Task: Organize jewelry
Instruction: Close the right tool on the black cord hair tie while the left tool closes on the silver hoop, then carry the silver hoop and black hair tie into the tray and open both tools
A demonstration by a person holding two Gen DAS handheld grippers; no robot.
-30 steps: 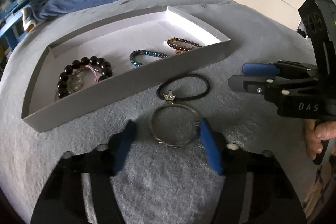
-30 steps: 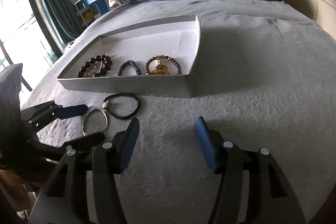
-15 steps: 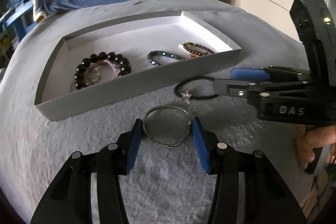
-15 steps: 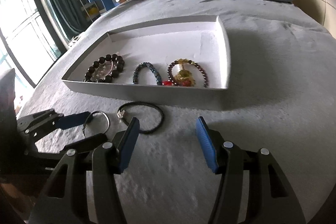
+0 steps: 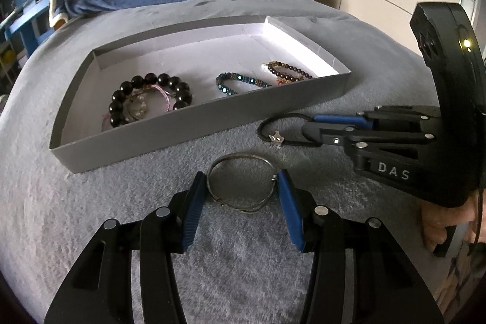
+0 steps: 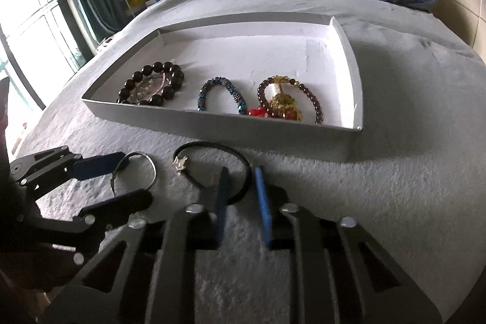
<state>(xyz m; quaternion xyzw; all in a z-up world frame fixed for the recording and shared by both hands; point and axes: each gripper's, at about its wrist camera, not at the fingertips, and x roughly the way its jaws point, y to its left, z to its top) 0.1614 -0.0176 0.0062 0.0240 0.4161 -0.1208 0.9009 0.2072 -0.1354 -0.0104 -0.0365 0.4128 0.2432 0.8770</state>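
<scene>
Left wrist view: left gripper [image 5: 241, 187] pads touch one wire bangle [image 5: 240, 185] — grip unclear.
Right gripper [image 6: 240, 187]: nearly closed around one black band [image 6: 212, 169].
Tray [image 5: 212, 123], 12 o'clock: three beaded bracelets.

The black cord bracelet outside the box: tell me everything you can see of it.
The black cord bracelet is a thin dark loop, seemingly cord or elastic, carrying one small silver star-like charm. It lies flat on the grey plush cover, just outside the near wall of the white box, beside the wire bangle. The right gripper straddles its right-hand strand, fingers nearly closed around it.
</scene>
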